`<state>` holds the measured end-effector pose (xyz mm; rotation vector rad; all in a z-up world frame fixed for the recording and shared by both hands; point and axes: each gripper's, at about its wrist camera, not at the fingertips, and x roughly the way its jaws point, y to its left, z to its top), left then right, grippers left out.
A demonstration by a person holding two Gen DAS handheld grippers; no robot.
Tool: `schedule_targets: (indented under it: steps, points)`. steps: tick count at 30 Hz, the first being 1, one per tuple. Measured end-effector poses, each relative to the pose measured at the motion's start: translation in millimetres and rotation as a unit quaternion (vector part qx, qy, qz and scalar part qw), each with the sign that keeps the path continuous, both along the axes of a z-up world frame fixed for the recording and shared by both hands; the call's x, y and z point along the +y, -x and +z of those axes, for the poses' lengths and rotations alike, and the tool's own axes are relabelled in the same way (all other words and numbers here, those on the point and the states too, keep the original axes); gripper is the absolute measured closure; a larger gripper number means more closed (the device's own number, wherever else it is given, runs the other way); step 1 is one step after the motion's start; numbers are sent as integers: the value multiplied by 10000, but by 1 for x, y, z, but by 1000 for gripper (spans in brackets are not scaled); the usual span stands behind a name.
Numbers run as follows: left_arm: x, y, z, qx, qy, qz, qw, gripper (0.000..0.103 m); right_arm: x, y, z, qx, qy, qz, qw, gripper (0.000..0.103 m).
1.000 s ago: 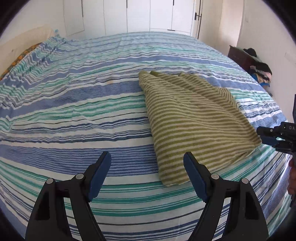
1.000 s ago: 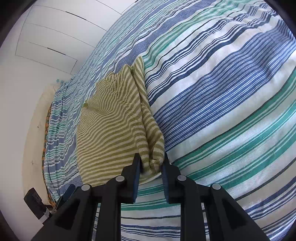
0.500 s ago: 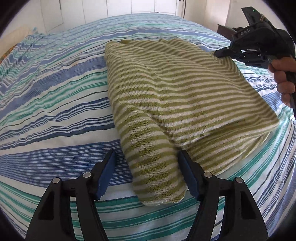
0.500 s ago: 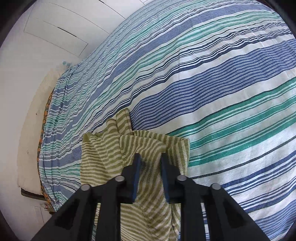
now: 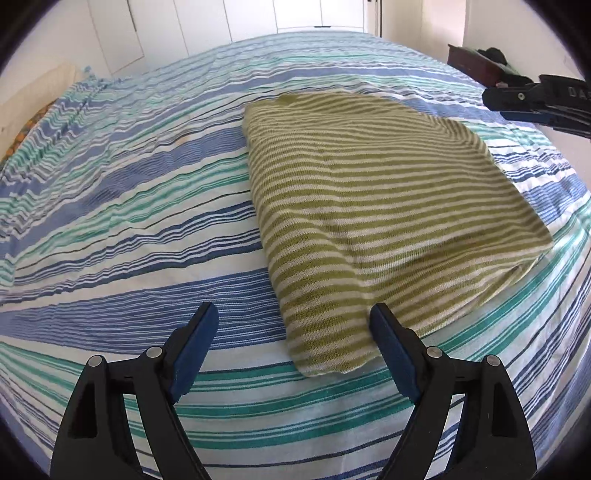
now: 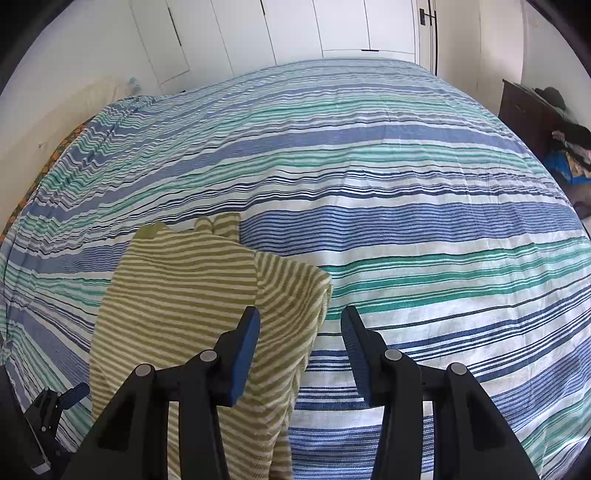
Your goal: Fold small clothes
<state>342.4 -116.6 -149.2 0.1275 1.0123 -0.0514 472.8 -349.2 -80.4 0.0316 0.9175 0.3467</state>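
A green-and-white striped knit garment [image 5: 369, 206] lies folded flat on the striped bedspread [image 5: 129, 192]. My left gripper [image 5: 293, 343] is open, just above the bed at the garment's near corner, which lies between its blue pads. My right gripper [image 6: 300, 343] is open and empty above the garment's far right edge [image 6: 207, 295]; it shows in the left wrist view [image 5: 532, 101] at the upper right, off the cloth. The left gripper shows in the right wrist view [image 6: 51, 413] at the lower left.
White wardrobe doors [image 6: 295, 33] stand behind the bed. A dark wooden cabinet [image 6: 528, 110] with piled clothes [image 6: 569, 147] stands to the right of the bed. A cream headboard or pillow [image 5: 33, 92] is at the far left.
My right gripper has opened and let go of the garment edge it carried over, then lifted away. The garment now lies folded. My left gripper has drawn back slightly.
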Motion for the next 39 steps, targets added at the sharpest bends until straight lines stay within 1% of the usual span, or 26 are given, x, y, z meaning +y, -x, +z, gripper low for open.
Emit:
schedule_targets:
  steps: [2,3,5,7,8,10,12,13,15,16,17,18,20,22,24,26,27,28,29,31,33,34,35,36,38,39]
  points:
    - [0,1,-2,88,-54,95,9999,18,16,33,5,-65,-342,654,9973,57]
    - [0,1,-5,141,-59,138,9998,18,25,47,1,-10,-380,906,9952,57]
    - [1,1,-8,242,-54,202,9995,18,41,68,-20,201,-119,1159,9930,57]
    - [1,3,-7,293,-66,225,9993,18,43,75,-49,493,315,1077,9925,57]
    - [1,4,-6,313,-87,215,9992,18,41,77,-63,666,414,954,9923,57]
    - [2,6,-3,321,-133,175,9992,18,32,80,-72,809,261,809,9931,57]
    - [5,7,3,325,-110,125,9993,17,24,84,-63,763,108,762,9941,57]
    - [10,8,8,323,16,124,9994,17,21,85,-56,741,30,775,9942,54]
    - [30,5,18,265,526,179,9981,16,11,84,-38,593,-168,791,9950,42]
    - [42,1,22,262,786,256,9962,12,2,82,-28,491,-287,740,9956,30]
    - [57,-5,23,272,1064,354,9933,11,-7,77,-20,397,-432,636,9962,22]
    - [70,-14,23,324,1342,438,9894,10,-18,69,-14,358,-643,507,9960,21]
    - [92,-36,14,569,1845,554,9796,10,-38,46,-13,514,-1140,289,9917,20]
    - [104,-60,0,857,2128,610,9714,10,-52,18,-25,903,-1612,240,9825,20]
    - [110,-80,-16,1153,2418,599,9616,10,-60,-5,-44,1339,-1909,99,9724,20]
    - [109,-92,-27,1338,2710,600,9513,10,-61,-21,-66,1736,-2237,-25,9591,20]
    - [107,-95,-30,1347,2825,554,9481,9,-60,-27,-77,1917,-2502,-2,9490,20]
    - [104,-98,-32,1347,2889,486,9466,7,-57,-32,-88,2121,-2796,64,9364,20]
    - [100,-100,-34,1353,2923,430,9457,7,-53,-35,-98,2304,-2935,93,9277,20]
    - [96,-104,-33,1364,2988,406,9436,7,-45,-37,-111,2392,-2853,114,9280,20]
    - [91,-105,-31,1359,3089,346,9407,7,-40,-36,-112,2291,-2831,155,9312,20]
    - [91,-106,-31,1426,3152,315,9377,7,-38,-37,-111,2286,-2902,184,9291,21]
    - [97,-108,-28,1505,3338,317,9300,7,-37,-38,-111,2346,-2984,183,9250,28]
    - [106,-107,-27,1523,3673,395,9167,7,-37,-39,-112,2419,-3059,130,9207,29]
    - [130,-95,-25,1348,4285,725,8905,7,-41,-38,-112,2461,-3181,42,9156,29]
    - [137,-90,-26,1279,4414,817,8844,7,-45,-37,-111,2477,-3233,19,9133,29]
